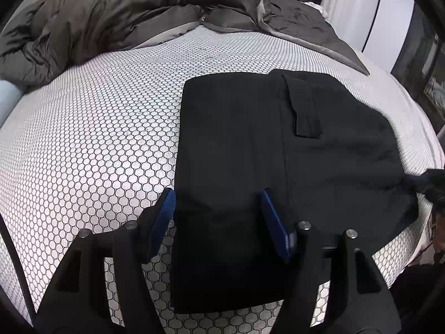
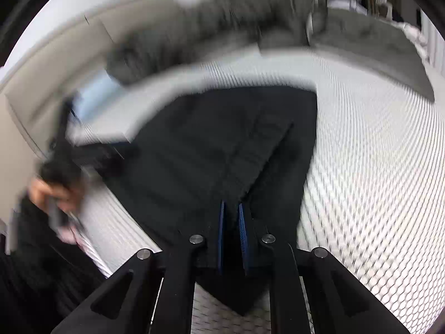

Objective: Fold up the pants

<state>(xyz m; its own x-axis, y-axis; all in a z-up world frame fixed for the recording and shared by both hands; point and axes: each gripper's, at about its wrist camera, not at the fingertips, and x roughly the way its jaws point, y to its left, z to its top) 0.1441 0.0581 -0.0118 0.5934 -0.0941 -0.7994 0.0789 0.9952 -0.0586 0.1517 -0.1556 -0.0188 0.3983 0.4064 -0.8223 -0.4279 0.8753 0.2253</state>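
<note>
A mattress (image 1: 97, 128) with a white cover printed in small dark hexagons fills most of the left wrist view, running from the lower left up to the right edge. Along the top of that frame lies a rumpled grey duvet (image 1: 116, 11), bunched at the upper left and spreading flatter toward the upper right.

The black pants (image 1: 278, 150) lie folded flat on the mattress, right of centre in the left wrist view, with a pocket flap (image 1: 304, 105) showing near their upper edge. In the right wrist view, which is heavily blurred, the same pants (image 2: 222, 144) sit in the middle of the frame.

The left gripper (image 1: 218, 214) sits at the bottom of its frame with its blue pads (image 1: 274, 220) spread wide apart, holding nothing; one pad is over the mattress just beside the pants' left edge, the other over the cloth. The right gripper (image 2: 232, 222) has its pads drawn close together and seems to be pinching a fold of the pants, though the blur makes this hard to confirm.
</note>
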